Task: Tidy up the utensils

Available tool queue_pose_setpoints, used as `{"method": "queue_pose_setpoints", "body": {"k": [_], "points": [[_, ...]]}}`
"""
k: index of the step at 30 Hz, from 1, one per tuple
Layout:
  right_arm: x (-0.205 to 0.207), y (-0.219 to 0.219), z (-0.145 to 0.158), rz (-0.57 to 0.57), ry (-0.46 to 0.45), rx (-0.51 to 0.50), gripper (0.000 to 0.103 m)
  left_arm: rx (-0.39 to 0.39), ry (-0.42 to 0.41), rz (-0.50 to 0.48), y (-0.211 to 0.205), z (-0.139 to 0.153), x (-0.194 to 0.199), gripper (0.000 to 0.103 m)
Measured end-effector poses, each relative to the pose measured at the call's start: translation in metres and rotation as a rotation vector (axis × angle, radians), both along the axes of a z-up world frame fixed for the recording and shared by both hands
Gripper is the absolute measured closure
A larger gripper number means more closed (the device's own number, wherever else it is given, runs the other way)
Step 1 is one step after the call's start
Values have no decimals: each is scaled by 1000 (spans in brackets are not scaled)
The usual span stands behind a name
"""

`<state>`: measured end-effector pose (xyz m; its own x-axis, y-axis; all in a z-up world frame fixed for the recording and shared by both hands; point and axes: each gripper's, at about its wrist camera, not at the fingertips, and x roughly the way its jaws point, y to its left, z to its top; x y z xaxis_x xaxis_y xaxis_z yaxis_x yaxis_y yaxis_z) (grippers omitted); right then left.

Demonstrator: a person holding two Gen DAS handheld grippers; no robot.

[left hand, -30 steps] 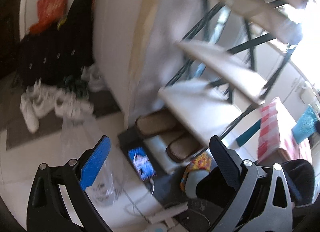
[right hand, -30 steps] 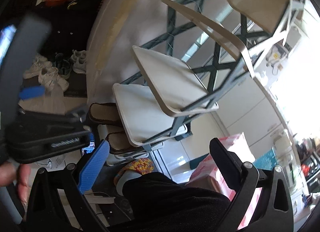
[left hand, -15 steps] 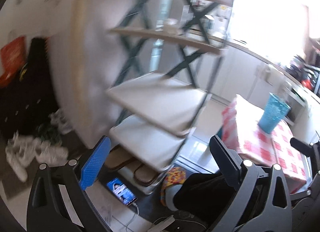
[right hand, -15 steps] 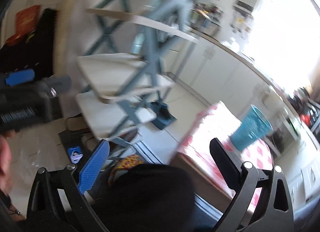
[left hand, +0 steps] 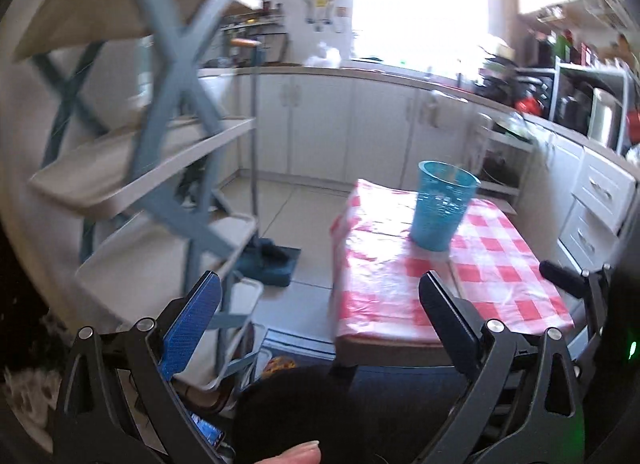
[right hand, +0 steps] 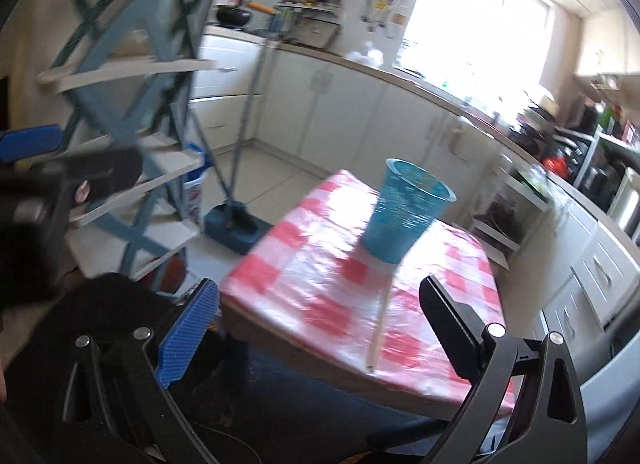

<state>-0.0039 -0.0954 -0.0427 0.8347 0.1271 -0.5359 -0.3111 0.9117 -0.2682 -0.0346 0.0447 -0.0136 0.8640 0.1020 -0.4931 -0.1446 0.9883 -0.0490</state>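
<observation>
A blue plastic cup (left hand: 444, 205) stands upright on a small table with a red-and-white checked cloth (left hand: 500, 264). In the right wrist view the same cup (right hand: 404, 215) is at the table's middle, and a thin pale stick (right hand: 382, 316) lies on the cloth (right hand: 312, 264) in front of it. My left gripper (left hand: 320, 304) is open and holds nothing, short of the table's near edge. My right gripper (right hand: 320, 312) is also open and empty, over the near edge. No other utensils show.
A blue-framed shelf unit (left hand: 172, 167) stands to the left of the table. A dark blue dustpan with a long handle (left hand: 272, 260) sits on the floor between them. White kitchen cabinets (left hand: 320, 127) line the back and right. The person's dark-clad leg (right hand: 120, 324) lies below.
Both views have swung up and to the right, from the shoes, the phone on the floor and the shelves to the checked table and the blue cup. Both grippers stayed open.
</observation>
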Motion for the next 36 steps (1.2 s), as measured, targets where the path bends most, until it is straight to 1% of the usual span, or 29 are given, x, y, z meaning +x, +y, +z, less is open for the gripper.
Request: {"method": "queue_pose_setpoints", "body": {"k": [6, 10, 12, 14, 15, 16, 18, 20, 22, 24, 25, 28, 29, 30, 32, 34, 36], "points": [[29, -49, 4, -131, 3, 48, 7, -29, 4, -81, -33, 1, 21, 8], [48, -68, 1, -196, 11, 74, 7, -27, 10, -127, -53, -3, 39, 8], [58, -77, -3, -225, 17, 80, 7, -24, 19, -148, -62, -6, 53, 8], [66, -87, -5, -268, 22, 87, 7, -38, 30, -169, -69, -10, 67, 8], [70, -94, -7, -288, 26, 106, 7, -44, 34, -175, -73, -12, 75, 8], [75, -99, -9, -294, 34, 116, 7, -58, 42, -189, -76, -15, 84, 8], [84, -107, -13, -314, 36, 99, 7, -94, 65, -212, -79, -22, 105, 8], [96, -114, -15, -332, 32, 71, 8, -155, 115, -233, -83, -31, 134, 8], [108, -121, -18, -341, 36, 69, 7, -199, 148, -257, -86, -39, 159, 8], [119, -126, -20, -340, 42, 70, 8, -214, 131, -276, -89, -43, 177, 8], [128, -130, -22, -334, 53, 75, 8, -210, 106, -281, -91, -43, 185, 8], [154, -142, -25, -323, 67, 70, 8, -160, 53, -288, -103, -37, 208, 8], [162, -145, -24, -326, 58, 61, 8, -145, 31, -284, -105, -35, 211, 8], [169, -148, -23, -329, 50, 55, 8, -110, -6, -268, -109, -32, 216, 8], [182, -159, -22, -344, 28, 66, 8, -70, -53, -238, -115, -33, 223, 8], [188, -168, -25, -370, 16, 93, 8, -49, -60, -208, -116, -38, 228, 8], [193, -178, -34, -402, 41, 128, 8, -18, -9, -199, -119, -52, 237, 8]]}}
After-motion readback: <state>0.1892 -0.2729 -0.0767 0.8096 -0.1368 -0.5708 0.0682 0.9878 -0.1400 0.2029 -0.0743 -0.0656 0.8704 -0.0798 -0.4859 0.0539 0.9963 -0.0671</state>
